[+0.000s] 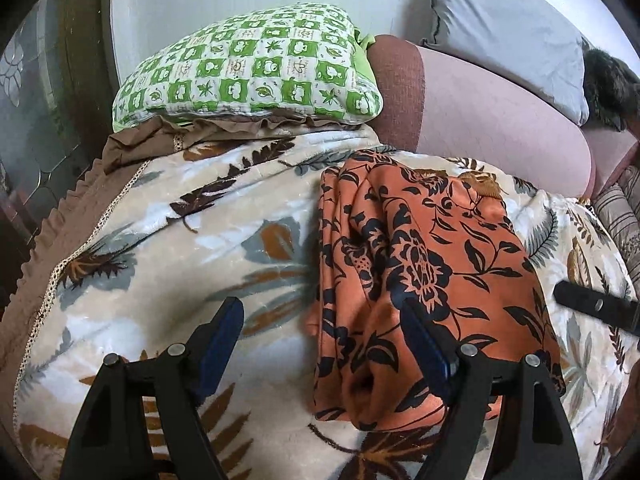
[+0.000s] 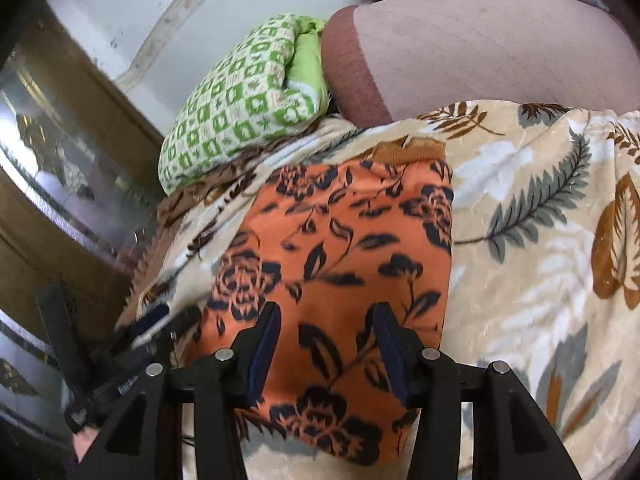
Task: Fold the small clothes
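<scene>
No legible words, numbers or brand marks anywhere. Tiny brown lettering printed in the white squares of the green-and-white checked quilted pillow [image 1: 256, 68], too small to read. Faint pale lettering on the black body of the left gripper [image 2: 128, 386] at the left edge of the right wrist view, blurred beyond reading.

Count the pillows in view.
3: a green checked pillow at the blanket's far edge, a pink bolster right of it, and a grey pillow behind the bolster. More may be hidden.
</scene>
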The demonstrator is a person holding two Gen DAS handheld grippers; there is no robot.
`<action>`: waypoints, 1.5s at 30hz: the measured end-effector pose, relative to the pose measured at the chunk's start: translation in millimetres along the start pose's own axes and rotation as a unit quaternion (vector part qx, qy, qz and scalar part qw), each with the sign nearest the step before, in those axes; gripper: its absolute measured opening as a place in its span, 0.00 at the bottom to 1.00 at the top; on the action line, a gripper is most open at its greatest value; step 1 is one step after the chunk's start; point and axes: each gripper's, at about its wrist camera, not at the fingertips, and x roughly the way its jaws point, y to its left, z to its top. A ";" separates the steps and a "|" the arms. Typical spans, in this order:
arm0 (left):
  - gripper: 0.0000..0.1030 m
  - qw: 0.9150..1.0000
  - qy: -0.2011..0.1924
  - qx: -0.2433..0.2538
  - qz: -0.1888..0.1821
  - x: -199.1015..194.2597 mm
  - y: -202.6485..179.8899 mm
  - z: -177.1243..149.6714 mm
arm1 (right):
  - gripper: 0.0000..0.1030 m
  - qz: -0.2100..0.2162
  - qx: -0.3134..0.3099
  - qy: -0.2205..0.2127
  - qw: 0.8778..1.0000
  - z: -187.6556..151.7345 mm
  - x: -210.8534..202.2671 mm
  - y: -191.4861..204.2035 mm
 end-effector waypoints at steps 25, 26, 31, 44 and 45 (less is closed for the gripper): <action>0.98 0.998 0.051 -0.029 0.036 38.5 6.1 -12.1 | 0.58 0.000 0.051 0.008 0.999 -24.2 33.7 -23.9; 1.00 0.997 0.051 -0.036 0.042 39.2 6.6 -12.6 | 0.59 -0.002 0.046 0.006 0.999 -25.0 33.7 -22.2; 1.00 0.997 0.041 -0.013 0.066 41.2 -3.7 -15.8 | 0.64 0.006 0.043 0.002 0.999 -25.8 34.1 -20.8; 1.00 0.993 0.032 0.052 0.102 36.9 -13.9 -13.2 | 0.64 0.011 0.037 -0.010 0.999 -30.6 31.9 -21.4; 1.00 0.993 0.032 0.052 0.100 36.5 -13.0 -12.7 | 0.64 0.011 0.037 -0.010 0.999 -30.5 31.9 -21.4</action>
